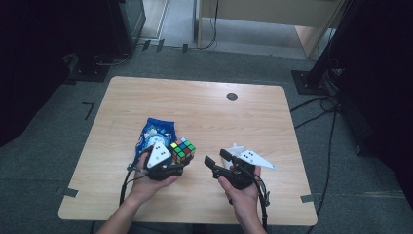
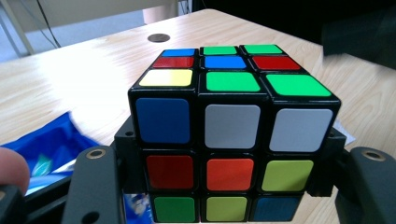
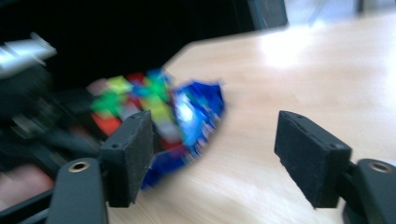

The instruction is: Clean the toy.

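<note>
Between the left gripper's point(image 1: 179, 158) fingers sits the cube point(image 2: 231, 135), its sides hidden; the right gripper's point(image 1: 217, 158) fingers gape empty.

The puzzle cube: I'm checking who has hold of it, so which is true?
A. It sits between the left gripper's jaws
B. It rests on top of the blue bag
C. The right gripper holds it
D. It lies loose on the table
A: in the left gripper view the puzzle cube sits clamped between the left gripper's black jaws, while the right gripper stands open with nothing between its jaws.
</note>
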A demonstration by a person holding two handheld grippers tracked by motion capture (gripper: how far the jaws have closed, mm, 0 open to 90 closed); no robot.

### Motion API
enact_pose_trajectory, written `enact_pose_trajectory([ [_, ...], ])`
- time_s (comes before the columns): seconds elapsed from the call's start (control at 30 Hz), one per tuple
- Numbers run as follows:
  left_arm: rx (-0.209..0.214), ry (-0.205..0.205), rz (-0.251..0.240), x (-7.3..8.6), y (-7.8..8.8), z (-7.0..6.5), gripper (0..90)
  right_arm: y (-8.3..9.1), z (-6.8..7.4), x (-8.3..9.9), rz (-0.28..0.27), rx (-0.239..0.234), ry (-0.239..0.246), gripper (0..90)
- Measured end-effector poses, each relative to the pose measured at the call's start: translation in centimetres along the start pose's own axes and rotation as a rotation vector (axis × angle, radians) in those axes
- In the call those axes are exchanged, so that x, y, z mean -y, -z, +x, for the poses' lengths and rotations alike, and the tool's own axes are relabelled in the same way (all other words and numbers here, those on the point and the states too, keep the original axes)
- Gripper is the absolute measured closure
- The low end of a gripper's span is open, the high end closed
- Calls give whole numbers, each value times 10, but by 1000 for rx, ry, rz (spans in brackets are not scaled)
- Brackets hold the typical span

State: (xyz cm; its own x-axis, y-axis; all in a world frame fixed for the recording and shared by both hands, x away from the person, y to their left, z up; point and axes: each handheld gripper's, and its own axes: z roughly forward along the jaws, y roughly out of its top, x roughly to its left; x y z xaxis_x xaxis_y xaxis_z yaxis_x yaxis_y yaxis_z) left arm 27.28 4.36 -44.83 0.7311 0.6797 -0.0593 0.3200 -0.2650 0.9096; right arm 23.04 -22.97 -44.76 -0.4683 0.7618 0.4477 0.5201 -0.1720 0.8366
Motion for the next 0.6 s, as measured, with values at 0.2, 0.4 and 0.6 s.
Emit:
enact_pose_trajectory([
  [0.2, 41, 67, -20, -5, 4, 6, 341, -31, 18, 32, 111, -40, 119, 276],
  [0.4, 113, 85, -13, -5, -1, -2, 341, -48, 44, 39, 59, -65, 224, 209],
  [0.6, 136, 56, 5, -4, -6, -13, 341, -47, 45, 40, 17, -26, 237, 321],
])
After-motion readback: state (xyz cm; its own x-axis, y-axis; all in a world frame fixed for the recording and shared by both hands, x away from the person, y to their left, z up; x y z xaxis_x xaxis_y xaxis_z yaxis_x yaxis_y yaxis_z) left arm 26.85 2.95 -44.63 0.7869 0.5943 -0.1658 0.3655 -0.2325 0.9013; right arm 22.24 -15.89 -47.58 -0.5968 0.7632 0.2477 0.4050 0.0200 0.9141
